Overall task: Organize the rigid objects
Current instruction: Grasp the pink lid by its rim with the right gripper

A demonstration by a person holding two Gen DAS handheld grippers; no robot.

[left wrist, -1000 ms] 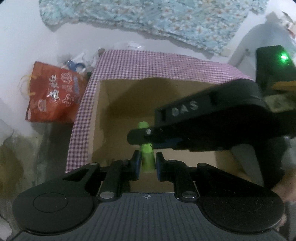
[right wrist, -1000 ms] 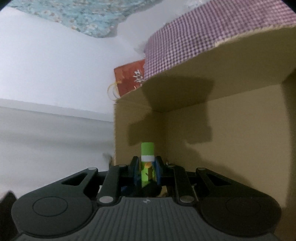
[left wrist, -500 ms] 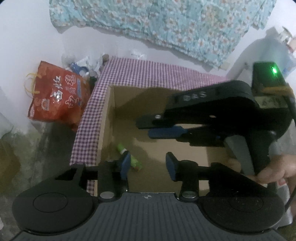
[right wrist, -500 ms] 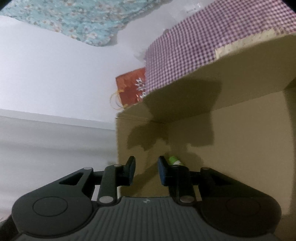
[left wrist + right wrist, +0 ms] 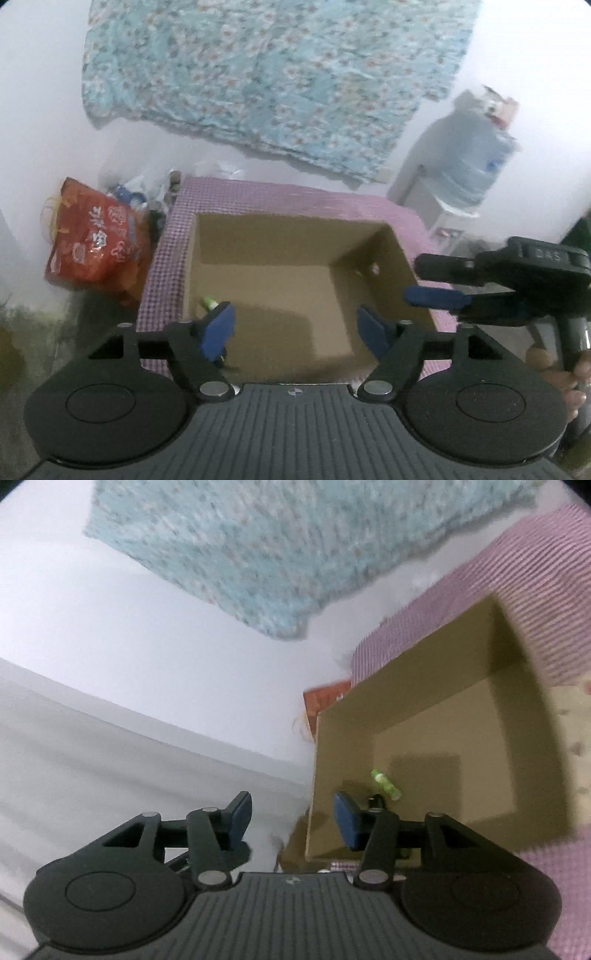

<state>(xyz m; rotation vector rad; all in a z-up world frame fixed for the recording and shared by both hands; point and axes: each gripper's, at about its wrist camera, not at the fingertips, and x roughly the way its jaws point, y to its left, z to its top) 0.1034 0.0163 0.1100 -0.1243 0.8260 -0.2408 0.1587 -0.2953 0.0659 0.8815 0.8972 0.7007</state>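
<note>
Both grippers have backed out of the box [image 5: 391, 258], jaws just opened, empty: left gripper [image 5: 295, 328] wide, right gripper [image 5: 291, 818] narrower. Green tube [image 5: 386, 784] lies flat; light, stiff, probably slick. Pinch mid-barrel.

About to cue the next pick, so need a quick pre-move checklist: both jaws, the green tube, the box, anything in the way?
1. Left gripper jaws empty: ok, they have just been opening, nothing between them.
2. Right gripper jaws empty: ok, also just opening, nothing between them.
3. Small green plastic tube inside the open cardboard box: ok, lying on its side on the floor near a wall.
4. Tube free of both grippers: ok.
5. Both grippers above the box rim: ok.
6. Next object to pick: cannot tell, none in view.
</note>
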